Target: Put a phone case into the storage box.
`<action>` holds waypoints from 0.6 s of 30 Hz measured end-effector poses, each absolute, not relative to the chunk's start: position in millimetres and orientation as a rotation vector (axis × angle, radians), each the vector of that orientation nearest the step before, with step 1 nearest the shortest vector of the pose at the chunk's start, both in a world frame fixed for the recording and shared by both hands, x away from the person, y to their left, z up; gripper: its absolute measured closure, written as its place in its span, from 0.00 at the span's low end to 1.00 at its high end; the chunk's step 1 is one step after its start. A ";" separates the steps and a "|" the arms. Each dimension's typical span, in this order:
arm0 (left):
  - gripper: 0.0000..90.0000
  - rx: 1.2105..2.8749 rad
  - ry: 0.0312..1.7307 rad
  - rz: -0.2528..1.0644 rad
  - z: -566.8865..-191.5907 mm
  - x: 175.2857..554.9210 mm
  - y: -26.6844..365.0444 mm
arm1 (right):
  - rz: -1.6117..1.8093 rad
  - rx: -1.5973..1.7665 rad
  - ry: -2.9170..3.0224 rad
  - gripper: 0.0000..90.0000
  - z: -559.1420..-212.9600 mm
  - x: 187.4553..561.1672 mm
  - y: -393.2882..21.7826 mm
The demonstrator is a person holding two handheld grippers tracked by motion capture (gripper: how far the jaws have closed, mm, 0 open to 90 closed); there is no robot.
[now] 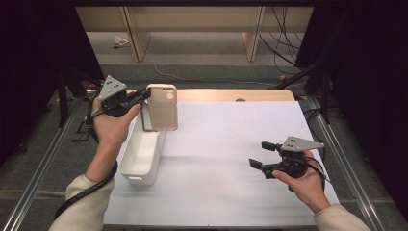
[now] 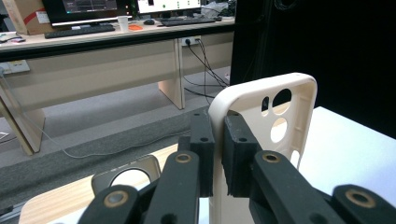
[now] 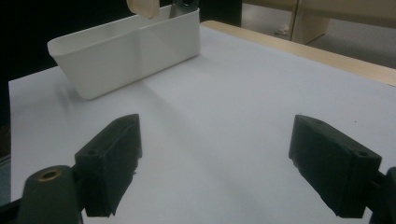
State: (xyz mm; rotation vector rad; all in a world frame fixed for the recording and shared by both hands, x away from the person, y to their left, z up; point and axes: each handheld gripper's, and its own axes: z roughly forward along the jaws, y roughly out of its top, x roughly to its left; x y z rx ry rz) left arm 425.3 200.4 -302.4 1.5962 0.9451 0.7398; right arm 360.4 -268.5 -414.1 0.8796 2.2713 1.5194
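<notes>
pinching the cream plastic phone case (image 1: 162,107) by its edge, the left tongs (image 1: 143,96) hold it above the white plastic bin (image 1: 140,155) at ten o'clock; that thin grip could slip. right tongs (image 1: 263,155) are spread, empty.

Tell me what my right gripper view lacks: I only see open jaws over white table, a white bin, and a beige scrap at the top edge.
Observer: That beige scrap is a phone case, held up in the air above the bin.
Operator: Say what holds it.
Observer: The left gripper; its jaws are shut on the case's side wall, one pad inside and one outside.
Operator: Report anything else in the bin.
Observer: A second, grey case stands at the bin's far end, below and behind the beige one.
Operator: Give the right gripper's place.
Observer: The right gripper hovers open over the white table, well apart from the bin.
</notes>
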 end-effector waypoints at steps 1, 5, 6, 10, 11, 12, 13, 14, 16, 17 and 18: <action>0.92 1.596 0.946 0.743 -302.1 425.7 201.4 | 1.519 0.879 2.273 0.20 -414.0 360.4 -268.5; 0.92 1.597 0.952 0.749 -302.1 427.4 205.1 | 1.519 0.880 2.273 0.20 -414.2 360.4 -268.6; 0.92 1.597 0.954 0.751 -302.3 427.8 205.9 | 1.518 0.881 2.273 0.20 -414.2 360.5 -268.8; 0.92 1.596 0.960 0.756 -303.3 429.7 209.2 | 1.517 0.881 2.273 0.20 -414.4 360.7 -268.7; 0.92 1.596 0.963 0.758 -303.8 430.1 209.9 | 1.517 0.881 2.274 0.20 -414.5 360.7 -268.7; 0.92 1.597 0.964 0.759 -304.4 430.6 210.4 | 1.517 0.881 2.275 0.20 -414.5 360.7 -268.6; 0.92 1.596 0.965 0.759 -304.9 431.1 210.7 | 1.516 0.881 2.274 0.20 -414.5 360.7 -268.6; 0.92 1.597 0.967 0.758 -305.3 431.5 211.2 | 1.516 0.882 2.274 0.20 -414.6 360.8 -268.5; 0.92 1.598 0.969 0.761 -305.5 432.5 212.3 | 1.516 0.883 2.274 0.20 -414.7 360.9 -268.5; 0.92 1.597 0.972 0.762 -305.6 432.9 212.9 | 1.516 0.883 2.275 0.20 -414.7 360.9 -268.5; 0.92 1.597 0.973 0.762 -305.6 433.3 213.4 | 1.515 0.884 2.275 0.20 -414.8 360.9 -268.5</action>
